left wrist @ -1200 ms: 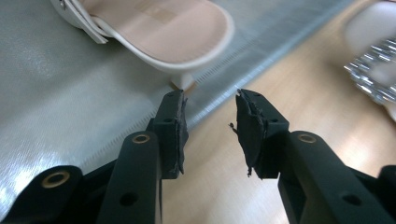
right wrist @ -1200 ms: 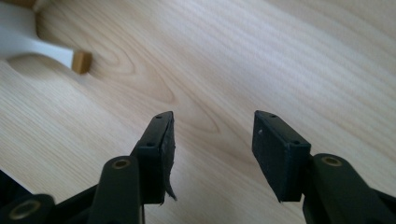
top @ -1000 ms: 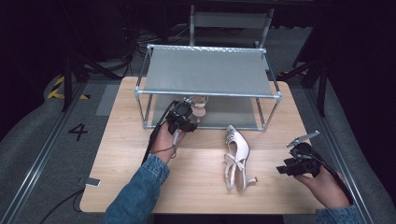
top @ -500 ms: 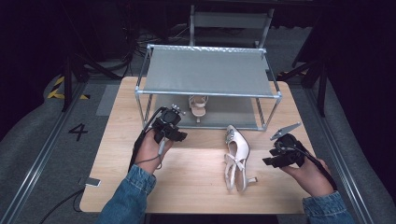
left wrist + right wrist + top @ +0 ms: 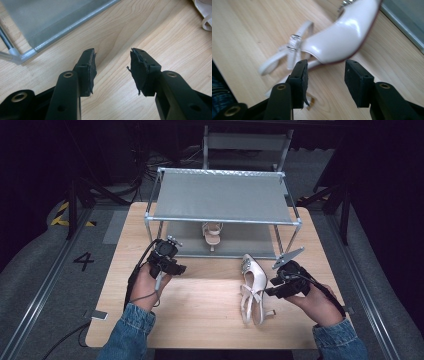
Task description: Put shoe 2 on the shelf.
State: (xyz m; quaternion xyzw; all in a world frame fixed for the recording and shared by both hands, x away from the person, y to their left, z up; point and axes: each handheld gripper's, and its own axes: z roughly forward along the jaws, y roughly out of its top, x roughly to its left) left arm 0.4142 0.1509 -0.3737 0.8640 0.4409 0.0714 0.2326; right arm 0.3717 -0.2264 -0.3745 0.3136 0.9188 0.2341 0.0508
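A pale pink slingback shoe (image 5: pixel 252 281) lies on the wooden table (image 5: pixel 200 310), toe toward the rack; in the right gripper view this shoe (image 5: pixel 339 32) lies just beyond the jaws. Its mate (image 5: pixel 212 230) stands on the lower shelf of the metal shoe rack (image 5: pixel 222 196). My right gripper (image 5: pixel 274 284) is open, close beside the loose shoe's right side, with nothing between its jaws (image 5: pixel 325 72). My left gripper (image 5: pixel 175 266) is open and empty over bare wood in front of the rack's left corner, as the left gripper view (image 5: pixel 112 63) confirms.
The rack's grey lower shelf edge (image 5: pixel 62 25) and corner post are close ahead of the left gripper. A small pale object (image 5: pixel 99 315) lies at the table's front-left edge. Black stands and cables crowd the floor behind the table.
My left gripper has drawn back from the rack's lower shelf, leaving a shoe there, and now hangs open over the table. My right gripper has moved left toward the loose shoe.
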